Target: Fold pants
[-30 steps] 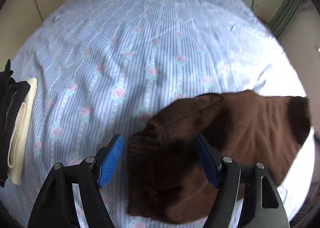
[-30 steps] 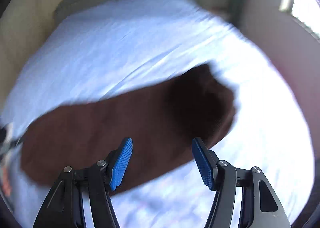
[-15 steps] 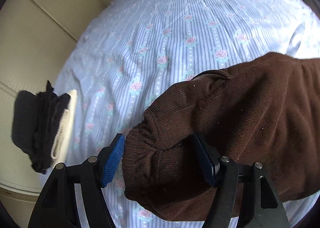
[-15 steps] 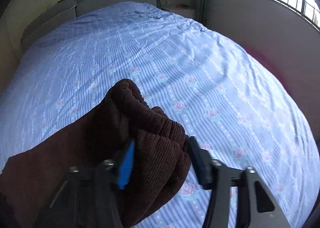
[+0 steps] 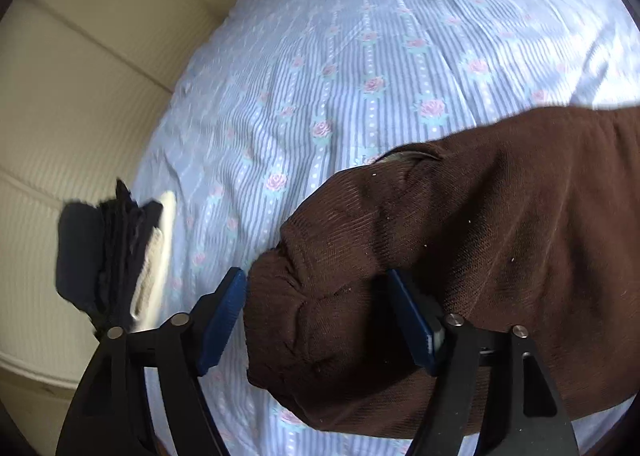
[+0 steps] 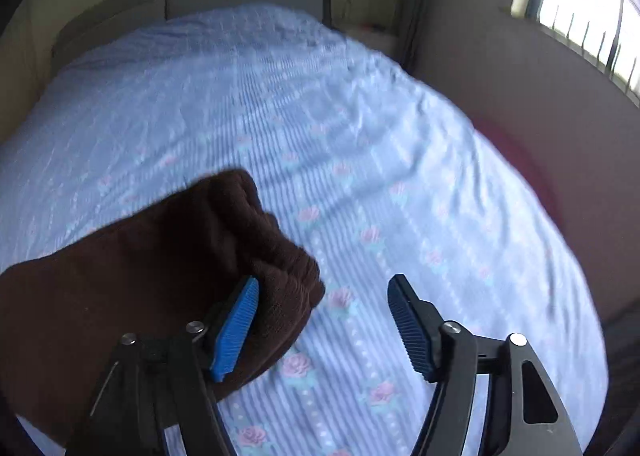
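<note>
The dark brown ribbed knit pants (image 5: 460, 256) are lying bunched on the bed's blue striped, rose-printed sheet (image 5: 360, 76). The left hand-held gripper (image 5: 320, 316) is straddling 1 thick end, its jaws having just been opening. The right hand-held gripper (image 6: 324, 328) has also just been opening, cloth touching only its left pad. Judged soft, light and limp; grip the doubled hem edges.

Wrist views downward (shared bed (image 5: 360, 56))

Open bedsheet (image 6: 400, 184) beyond pants (image 6: 160, 256)
</note>
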Tool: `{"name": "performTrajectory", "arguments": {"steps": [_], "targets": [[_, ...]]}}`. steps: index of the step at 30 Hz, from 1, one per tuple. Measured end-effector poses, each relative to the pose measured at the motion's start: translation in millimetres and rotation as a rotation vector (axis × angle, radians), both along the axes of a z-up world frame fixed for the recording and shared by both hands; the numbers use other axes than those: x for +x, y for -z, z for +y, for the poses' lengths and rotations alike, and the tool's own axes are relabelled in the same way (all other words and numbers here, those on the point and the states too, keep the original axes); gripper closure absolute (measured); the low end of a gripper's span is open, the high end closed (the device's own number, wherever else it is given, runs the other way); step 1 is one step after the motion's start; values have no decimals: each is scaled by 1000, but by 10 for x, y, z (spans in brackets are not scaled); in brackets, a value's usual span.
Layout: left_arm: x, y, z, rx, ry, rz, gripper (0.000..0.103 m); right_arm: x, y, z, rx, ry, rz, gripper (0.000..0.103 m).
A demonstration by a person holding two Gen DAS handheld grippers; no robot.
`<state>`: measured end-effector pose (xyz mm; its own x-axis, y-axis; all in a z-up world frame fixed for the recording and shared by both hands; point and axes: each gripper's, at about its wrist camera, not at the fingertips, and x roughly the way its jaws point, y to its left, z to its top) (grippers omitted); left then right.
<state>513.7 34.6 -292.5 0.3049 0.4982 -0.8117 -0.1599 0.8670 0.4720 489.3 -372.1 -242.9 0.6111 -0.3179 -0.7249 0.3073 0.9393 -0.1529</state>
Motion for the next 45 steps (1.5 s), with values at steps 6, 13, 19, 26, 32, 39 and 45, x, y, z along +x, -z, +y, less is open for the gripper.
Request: {"name": "performTrajectory", "arguments": {"steps": [6, 13, 19, 26, 32, 39, 45], "targets": [[-52, 16, 114, -72, -44, -6, 25, 376, -154, 157, 38, -145, -96, 16], [-65, 29, -273, 84, 122, -18, 26, 613, 442, -409, 281, 26, 8, 33], [-58, -154, -658, 240, 253, -87, 19, 583, 760, -783, 518, 131, 34, 33], [-244, -869, -755, 204, 219, -279, 9, 245, 228, -604, 458, 94, -68, 28], [-390, -780, -1059, -332, 361, -251, 17, 94, 745, -881, 733, 207, -25, 28], [-420, -470, -1652, -535, 499, -148, 40, 285, 1090, -973, 937, 192, -14, 35], [-290, -314, -1881, -619, 492, -89, 50, 360, 1240, -1007, 1044, 190, -5, 42]]}}
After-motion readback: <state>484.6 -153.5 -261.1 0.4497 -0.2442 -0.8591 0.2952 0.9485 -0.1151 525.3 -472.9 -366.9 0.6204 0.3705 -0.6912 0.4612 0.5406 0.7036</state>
